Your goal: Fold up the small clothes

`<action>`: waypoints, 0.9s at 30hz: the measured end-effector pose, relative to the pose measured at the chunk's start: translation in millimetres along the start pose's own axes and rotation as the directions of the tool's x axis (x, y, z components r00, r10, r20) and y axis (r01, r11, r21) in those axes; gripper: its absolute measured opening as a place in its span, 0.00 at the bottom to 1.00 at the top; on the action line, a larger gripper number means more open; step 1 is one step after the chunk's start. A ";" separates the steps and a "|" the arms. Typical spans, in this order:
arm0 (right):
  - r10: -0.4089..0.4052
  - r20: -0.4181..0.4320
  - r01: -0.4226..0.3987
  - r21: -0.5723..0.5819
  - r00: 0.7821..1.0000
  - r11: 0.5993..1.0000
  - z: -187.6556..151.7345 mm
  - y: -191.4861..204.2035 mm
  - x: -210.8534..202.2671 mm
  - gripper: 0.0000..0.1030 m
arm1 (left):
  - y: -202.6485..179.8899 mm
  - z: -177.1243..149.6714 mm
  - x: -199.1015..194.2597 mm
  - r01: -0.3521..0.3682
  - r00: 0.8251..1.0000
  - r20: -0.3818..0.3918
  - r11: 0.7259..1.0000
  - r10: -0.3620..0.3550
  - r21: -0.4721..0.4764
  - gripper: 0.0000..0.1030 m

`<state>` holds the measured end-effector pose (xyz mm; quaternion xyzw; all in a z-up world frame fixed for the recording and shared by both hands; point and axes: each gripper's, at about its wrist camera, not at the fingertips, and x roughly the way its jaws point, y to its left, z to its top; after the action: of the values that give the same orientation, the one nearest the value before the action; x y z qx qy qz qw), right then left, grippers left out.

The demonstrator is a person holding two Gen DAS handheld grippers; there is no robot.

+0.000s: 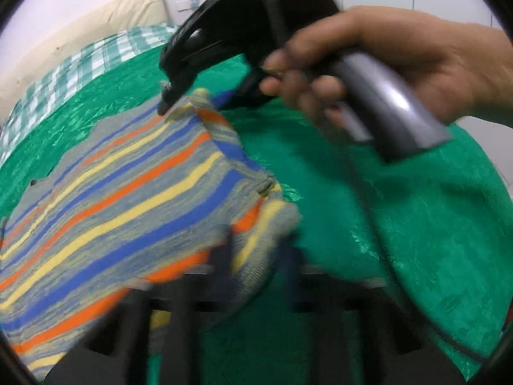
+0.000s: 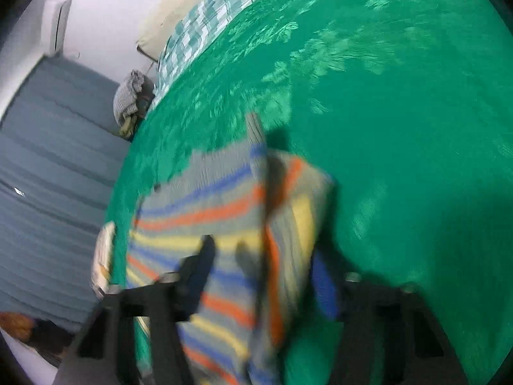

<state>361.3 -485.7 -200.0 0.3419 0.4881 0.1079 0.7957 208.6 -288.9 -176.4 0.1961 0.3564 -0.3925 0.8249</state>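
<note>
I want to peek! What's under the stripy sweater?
The green bedspread shows all around the stripy sweater and runs beneath it. Anything else underneath is covered.

The right gripper (image 1: 165,102) slants down from the upper middle of the left wrist view, its black tips pinched together at a cloth edge. A bare hand (image 1: 368,64) wraps its grey handle, fingers (image 1: 301,93) curled underneath. The left gripper (image 1: 256,256) shows only as 2 blurred dark fingers low in its own view, drawn close together with striped cloth between them.
</note>
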 end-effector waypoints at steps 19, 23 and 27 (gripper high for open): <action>0.041 -0.122 -0.085 -0.383 0.992 0.920 -20.9 278.3 135.5 0.11 | 236.1 -152.9 -169.6 0.006 0.981 0.135 0.672 0.141 -0.741 0.05; -0.010 -0.134 -0.051 -0.446 0.991 0.893 -38.2 304.6 189.6 0.15 | 249.3 -176.9 -155.3 -0.063 0.993 0.013 0.636 0.114 -0.769 0.10; 0.056 -0.119 -0.095 -0.351 0.991 0.932 -49.3 290.2 198.2 0.42 | 259.4 -202.3 -168.7 -0.071 0.995 -0.013 0.588 0.103 -0.805 0.51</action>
<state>465.6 -148.3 -165.2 0.2045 0.4889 0.2431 0.8124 251.1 78.3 -175.2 -0.1867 0.4706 -0.1521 0.8488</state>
